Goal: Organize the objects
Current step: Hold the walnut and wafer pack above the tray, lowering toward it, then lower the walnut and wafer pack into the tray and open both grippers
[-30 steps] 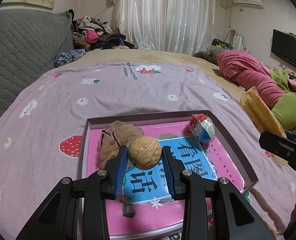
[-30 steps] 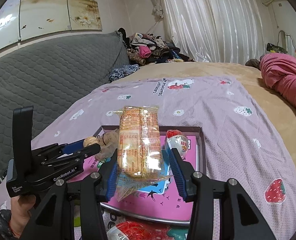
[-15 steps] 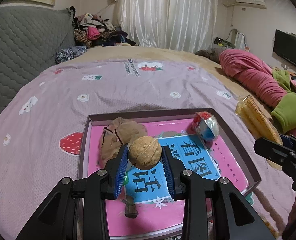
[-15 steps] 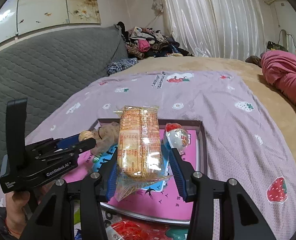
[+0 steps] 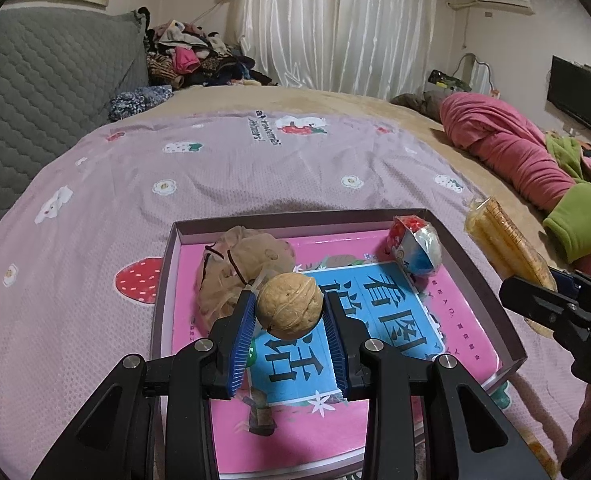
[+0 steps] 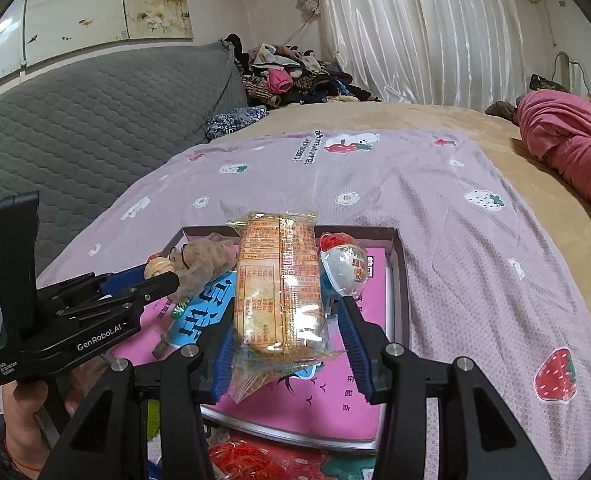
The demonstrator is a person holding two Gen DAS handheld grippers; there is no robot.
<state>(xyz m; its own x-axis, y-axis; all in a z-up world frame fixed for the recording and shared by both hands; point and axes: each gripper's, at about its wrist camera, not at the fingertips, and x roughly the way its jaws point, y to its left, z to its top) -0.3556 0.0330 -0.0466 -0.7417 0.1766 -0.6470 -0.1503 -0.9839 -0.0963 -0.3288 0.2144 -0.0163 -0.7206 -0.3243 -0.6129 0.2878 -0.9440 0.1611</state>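
Both loads hang over the box (image 5: 491, 284) – left gripper (image 5: 289, 316) pinching a walnut (image 5: 289, 311), right gripper (image 6: 285, 320) clamping a biscuit packet (image 6: 278, 276). Carrying seems done; next, I'd guess, lower and release inside.

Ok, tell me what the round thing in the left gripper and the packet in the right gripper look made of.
Walnut: a natural woody shell, matte tan, judging by its wrinkled surface and seam. Biscuit packet: thin clear plastic film, glossy, going by its glare and crinkled sealed ends; stacked biscuits show through.
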